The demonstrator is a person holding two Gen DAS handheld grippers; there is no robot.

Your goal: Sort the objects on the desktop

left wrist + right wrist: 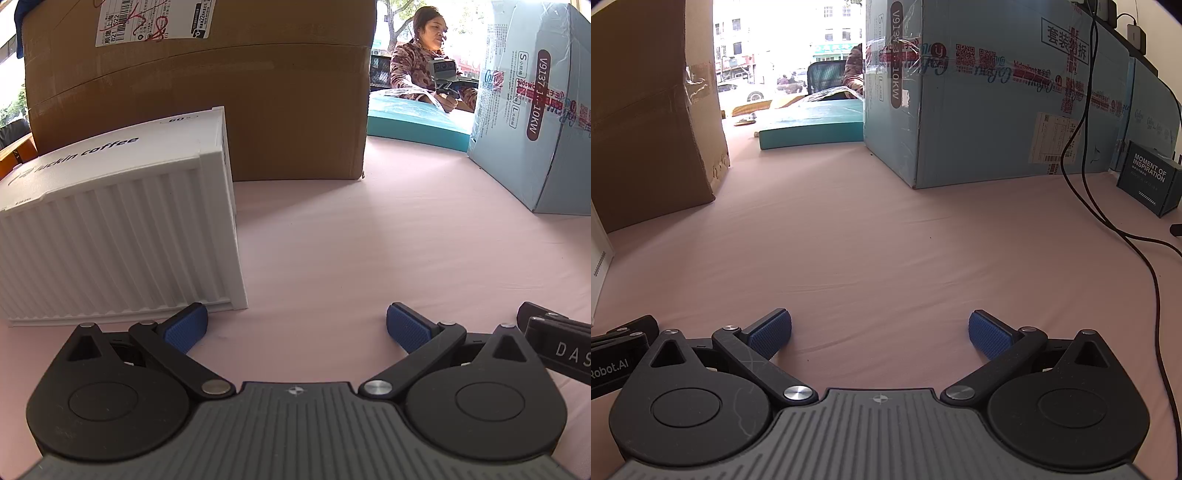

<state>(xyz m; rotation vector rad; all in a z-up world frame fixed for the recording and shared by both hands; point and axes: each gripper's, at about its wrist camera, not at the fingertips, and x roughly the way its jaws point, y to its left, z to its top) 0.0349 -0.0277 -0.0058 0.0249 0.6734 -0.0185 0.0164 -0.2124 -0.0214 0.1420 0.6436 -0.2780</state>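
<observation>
Pink cloth across the tabletop, daylight and a street through the gap at the back.

Left wrist view: left tool low at the bottom centre, blue pads spread wide, nothing between them. White ribbed box marked with a coffee brand at centre left, tilted, its near corner just beside the left pad, perhaps touching. Brown carton behind it at upper centre, pale blue carton at upper right, teal flat box between them. Person seated beyond, holding a similar device.

Right wrist view: right tool at the bottom centre, likewise spread wide and empty, bare cloth ahead. Small dark box with white lettering at the right edge, well apart from the pads; black cable trailing in front of it.

Judged from this: sorting barely begun, nothing gripped, white box likeliest first pick for the left tool.
</observation>
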